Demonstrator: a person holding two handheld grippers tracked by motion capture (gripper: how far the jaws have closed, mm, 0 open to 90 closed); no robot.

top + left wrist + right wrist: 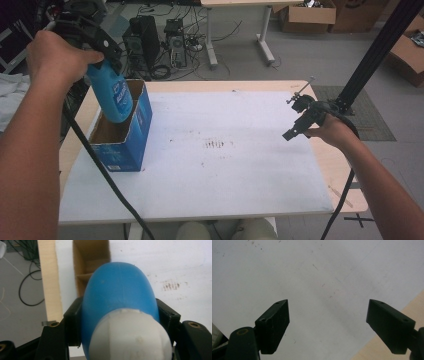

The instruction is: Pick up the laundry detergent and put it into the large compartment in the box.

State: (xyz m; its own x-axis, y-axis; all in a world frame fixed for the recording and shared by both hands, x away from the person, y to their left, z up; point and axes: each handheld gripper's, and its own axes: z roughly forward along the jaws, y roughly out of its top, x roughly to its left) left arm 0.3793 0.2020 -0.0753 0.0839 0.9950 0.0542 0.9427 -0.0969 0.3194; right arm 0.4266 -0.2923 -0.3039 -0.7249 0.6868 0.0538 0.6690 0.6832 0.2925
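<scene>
A: Start with the table [215,200]. It has a white sheet over it, and the open blue box [131,145] stands near its left edge. Where is the bottle?

B: The blue bottle [112,97] hangs bottom-first over the box's open top, its lower end at about the level of the rim. I cannot tell whether it has crossed the rim. In the left gripper view the brown inside of the box [86,267] shows just past the bottle's rounded end [117,290], with a cardboard divider across it.

A: So the step looks like lowering it in. How to do that well?

B: My judgement: line the bottle up with one compartment, clear of the divider, then come straight down. The box is light and nothing braces it, so a knock on the wall could tip it.

A: And the grip?

B: The left gripper [107,50] has its jaws clamped on the bottle's sides, near the white cap [130,337]. The left hand [55,55] is raised high, forearm sloping up from the near edge.

A: The other side?

B: The right gripper [300,125] sits low over the table's right edge, well apart from the box. Its jaws are spread wide with nothing between them. The right hand [332,131] holds it pointing inward.
</scene>
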